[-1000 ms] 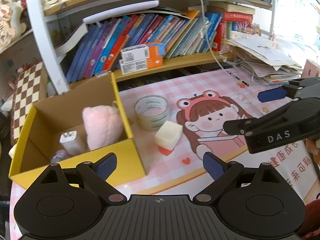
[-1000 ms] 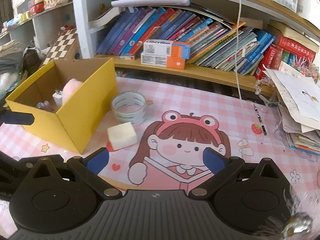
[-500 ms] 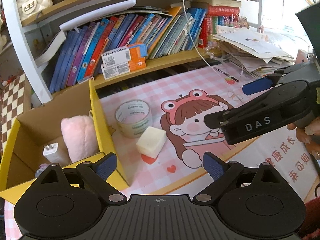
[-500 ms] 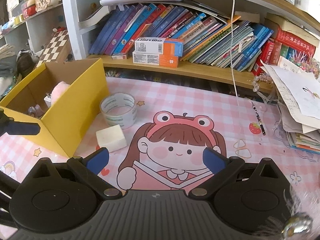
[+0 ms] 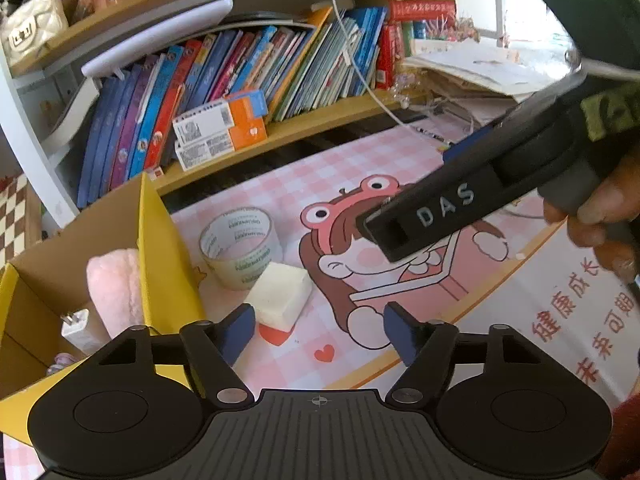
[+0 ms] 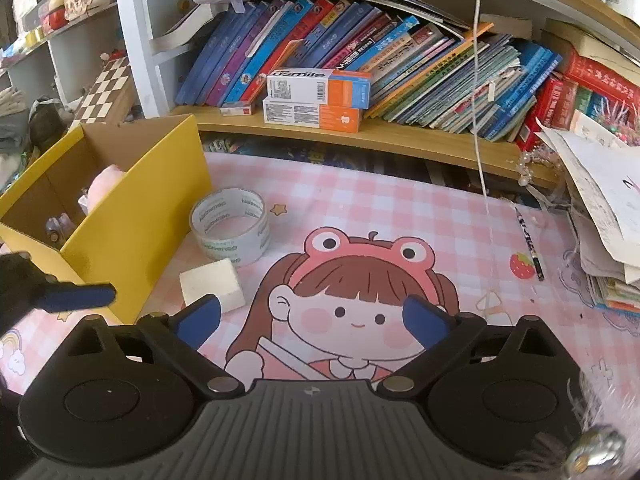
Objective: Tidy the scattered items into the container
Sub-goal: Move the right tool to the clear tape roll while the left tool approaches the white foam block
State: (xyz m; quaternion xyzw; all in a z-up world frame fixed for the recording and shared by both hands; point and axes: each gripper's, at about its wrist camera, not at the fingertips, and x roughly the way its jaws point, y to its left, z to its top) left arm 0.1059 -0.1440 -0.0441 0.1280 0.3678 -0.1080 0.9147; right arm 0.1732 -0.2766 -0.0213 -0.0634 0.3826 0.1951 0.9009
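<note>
Leaning books (image 6: 360,60), paper stack (image 6: 600,184)

- Box (image 6: 132,216): yellow outside, brown inside.
- Plush (image 5: 114,284): pale pink.
- Charger (image 5: 78,330): white.
- Tape (image 6: 229,225): clear, with grey lettering.
- Block (image 6: 212,284): cream.
- Mat (image 6: 360,208): pink-and-white check with a cartoon girl in a frog hat.
- Finger pads (image 6: 200,318): blue.
- Board (image 6: 105,90): brown-and-white checks.

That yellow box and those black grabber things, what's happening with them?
A person is tidying a desk with a gripper in each hand. The yellow box already holds a pink fluffy toy and a white plug. A tape roll and a white block still sit on the pink mat beside the box. The left gripper and right gripper are both open and empty, hovering near the block.
</note>
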